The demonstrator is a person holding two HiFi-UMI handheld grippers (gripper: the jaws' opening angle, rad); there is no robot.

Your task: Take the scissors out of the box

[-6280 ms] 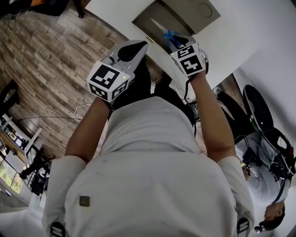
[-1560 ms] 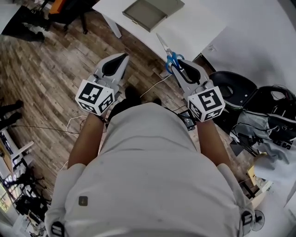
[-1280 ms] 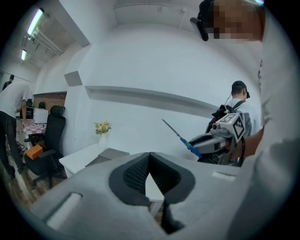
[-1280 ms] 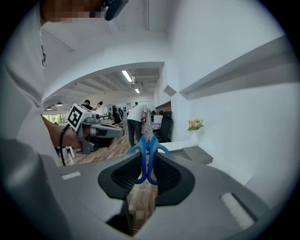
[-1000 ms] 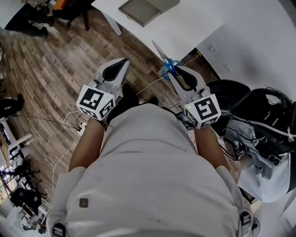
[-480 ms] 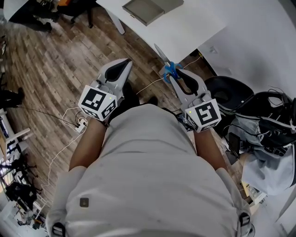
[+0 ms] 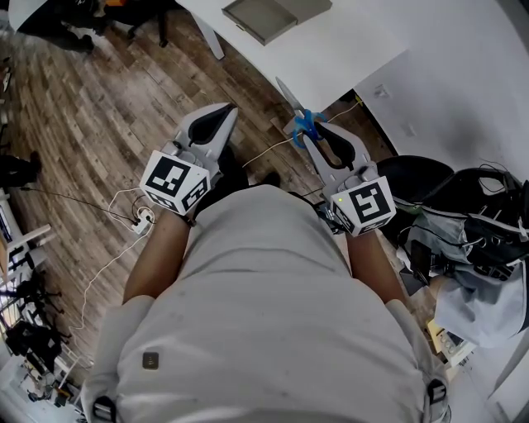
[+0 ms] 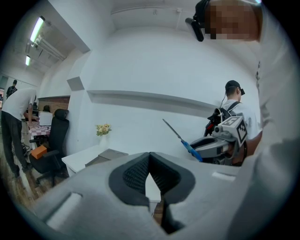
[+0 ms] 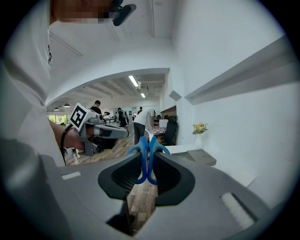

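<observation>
The scissors, with blue handles and slim pale steel blades, are clamped by the handles in the right gripper, blades pointing past the jaw tips, in the air by the near edge of the white counter and clear of the box. The left gripper has its jaw tips together on nothing. The grey box sits on the counter showing a flat grey bottom.

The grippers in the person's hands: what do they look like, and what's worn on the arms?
Both the left gripper and right gripper are light grey plastic, tapering to two jaws lined with black ribbed pads. Each carries a white cube printed with black square markers. The person wears a white short-sleeved shirt.
</observation>
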